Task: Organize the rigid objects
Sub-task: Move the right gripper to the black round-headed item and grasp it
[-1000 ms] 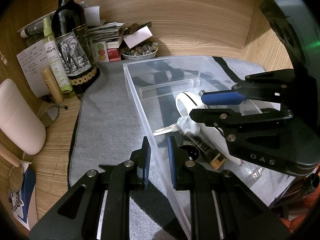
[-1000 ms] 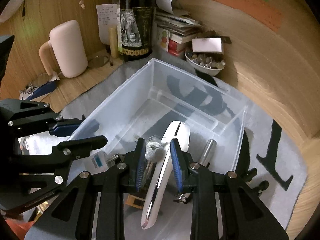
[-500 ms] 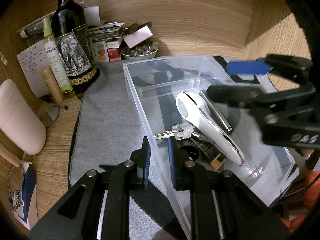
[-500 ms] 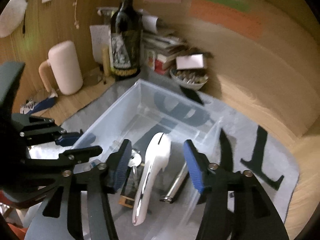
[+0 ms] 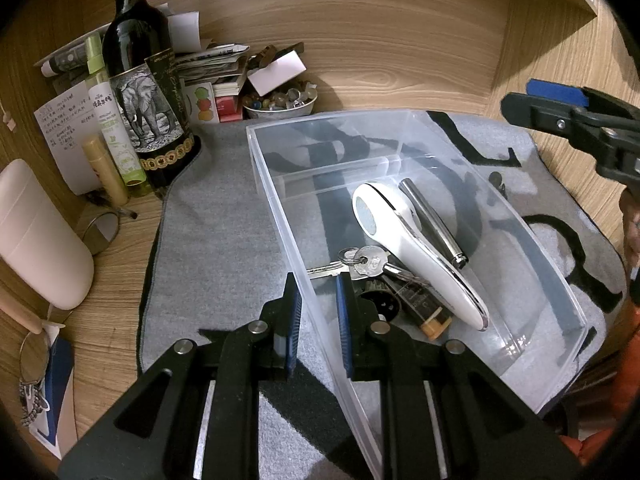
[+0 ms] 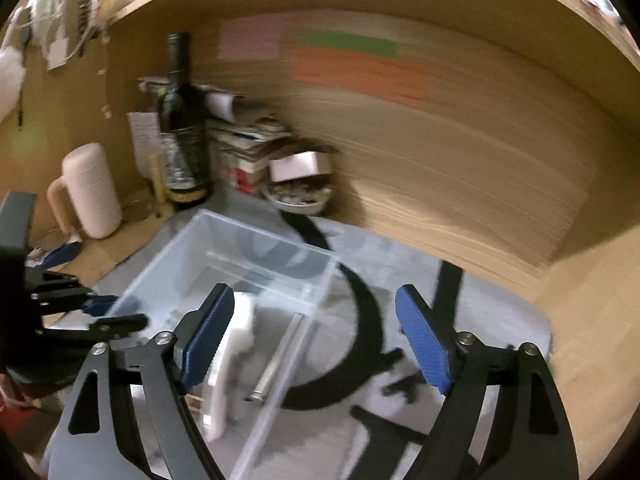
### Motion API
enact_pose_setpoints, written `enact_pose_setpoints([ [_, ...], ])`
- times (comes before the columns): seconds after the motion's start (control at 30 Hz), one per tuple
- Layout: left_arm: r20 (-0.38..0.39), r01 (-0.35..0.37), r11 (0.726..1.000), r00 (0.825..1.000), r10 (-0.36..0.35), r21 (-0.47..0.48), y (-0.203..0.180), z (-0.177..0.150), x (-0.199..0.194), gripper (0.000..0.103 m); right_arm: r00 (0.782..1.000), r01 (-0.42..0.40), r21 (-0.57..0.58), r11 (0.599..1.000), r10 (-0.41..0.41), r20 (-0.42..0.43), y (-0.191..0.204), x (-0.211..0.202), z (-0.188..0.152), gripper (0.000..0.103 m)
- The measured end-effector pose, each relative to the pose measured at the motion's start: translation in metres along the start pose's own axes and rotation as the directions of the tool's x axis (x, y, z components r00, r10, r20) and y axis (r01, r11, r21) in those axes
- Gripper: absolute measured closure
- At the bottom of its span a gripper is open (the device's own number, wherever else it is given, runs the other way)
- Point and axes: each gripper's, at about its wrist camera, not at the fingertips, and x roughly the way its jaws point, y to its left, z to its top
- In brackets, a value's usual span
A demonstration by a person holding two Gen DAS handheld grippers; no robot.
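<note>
We find the left tool (image 5: 316, 312) clamped on the near wall of the clear plastic bin (image 5: 280, 216), one pad outside and one inside, holding the wall between them. The bin stands on a grey mat (image 5: 216, 216) spread over the wooden surface (image 5: 116, 256). Inside the bin lie a white handheld device (image 5: 416, 252), a metal cylinder (image 5: 432, 218) just beside it, a bunch of keys (image 5: 362, 260) touching the device's near side, and a small dark item with an amber end (image 5: 424, 308) partly under the device. The right tool (image 6: 316, 344) hangs above the bin's far-right side with its jaws spread wide; they have just been opening, and nothing sits between them. Its view is blurred. Behind the bin we note a wine bottle (image 5: 144, 92), a bowl of small objects (image 5: 280, 104) and a pale pink jug (image 5: 36, 240).
</note>
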Motion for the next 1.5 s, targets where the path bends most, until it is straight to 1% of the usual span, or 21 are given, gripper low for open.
enact_pose_setpoints([
  [0.1,0.0,0.001,1.0,1.0,-0.001,-0.001,0.001,0.0,0.0,0.086,0.999,0.047,0.039,0.998,-0.046,-0.027,-0.021,0.004,-0.006,0.022],
  [0.23,0.0,0.002,1.0,1.0,-0.002,-0.001,0.001,0.0,0.0,0.086,0.994,0.089,0.102,0.991,-0.083,-0.065,-0.046,0.013,-0.016,0.022],
  [0.33,0.0,0.001,1.0,1.0,-0.001,0.0,0.001,0.0,0.0,0.086,0.989,0.121,0.125,0.985,-0.109,-0.103,-0.059,0.024,-0.026,0.022],
  [0.57,0.0,0.001,1.0,1.0,-0.001,-0.001,0.001,0.0,0.0,0.086,0.971,0.152,0.177,0.972,-0.113,-0.212,-0.082,0.059,-0.053,0.022],
  [0.67,0.0,0.001,1.0,1.0,-0.001,-0.001,0.001,0.0,0.0,0.086,0.962,0.147,0.194,0.97,-0.095,-0.257,-0.088,0.072,-0.063,0.023],
  [0.8,-0.001,0.001,1.0,1.0,-0.001,-0.001,0.0,0.0,0.0,0.086,0.949,0.135,0.185,0.973,-0.074,-0.305,-0.088,0.087,-0.074,0.025],
  [0.83,0.0,0.001,1.0,1.0,-0.001,-0.001,0.001,0.0,0.0,0.086,0.946,0.134,0.184,0.974,-0.071,-0.315,-0.089,0.09,-0.076,0.03],
  [0.87,0.0,0.001,1.0,1.0,-0.001,-0.002,0.001,0.0,0.0,0.086,0.944,0.13,0.185,0.974,-0.065,-0.324,-0.089,0.093,-0.078,0.038],
  [0.9,0.0,0.001,1.0,1.0,-0.001,-0.002,0.001,0.0,0.0,0.086,0.941,0.123,0.191,0.974,-0.053,-0.334,-0.09,0.097,-0.081,0.043],
  [0.93,0.0,0.001,1.0,1.0,-0.001,-0.001,0.0,0.0,0.0,0.086,0.942,0.112,0.201,0.973,-0.04,-0.332,-0.092,0.098,-0.082,0.046],
  [1.0,0.0,0.001,1.0,1.0,-0.001,-0.001,0.0,0.0,0.0,0.086,0.949,0.111,0.204,0.973,-0.043,-0.314,-0.093,0.096,-0.082,0.053],
  [1.03,0.0,0.001,1.0,1.0,-0.001,-0.001,0.001,0.0,0.0,0.086,0.95,0.106,0.202,0.974,-0.04,-0.309,-0.093,0.095,-0.082,0.061],
  [1.07,0.0,0.001,1.0,1.0,-0.001,-0.001,0.001,0.0,0.0,0.086,0.951,0.1,0.2,0.975,-0.034,-0.308,-0.092,0.094,-0.083,0.067],
  [1.3,0.0,0.001,1.0,1.0,-0.001,0.0,0.001,0.0,0.0,0.086,0.957,0.116,0.168,0.979,-0.065,-0.284,-0.086,0.079,-0.083,0.067],
  [1.5,0.0,0.001,1.0,1.0,-0.001,-0.001,0.001,0.0,0.0,0.086,0.97,0.121,0.147,0.982,-0.085,-0.229,-0.079,0.06,-0.072,0.067],
])
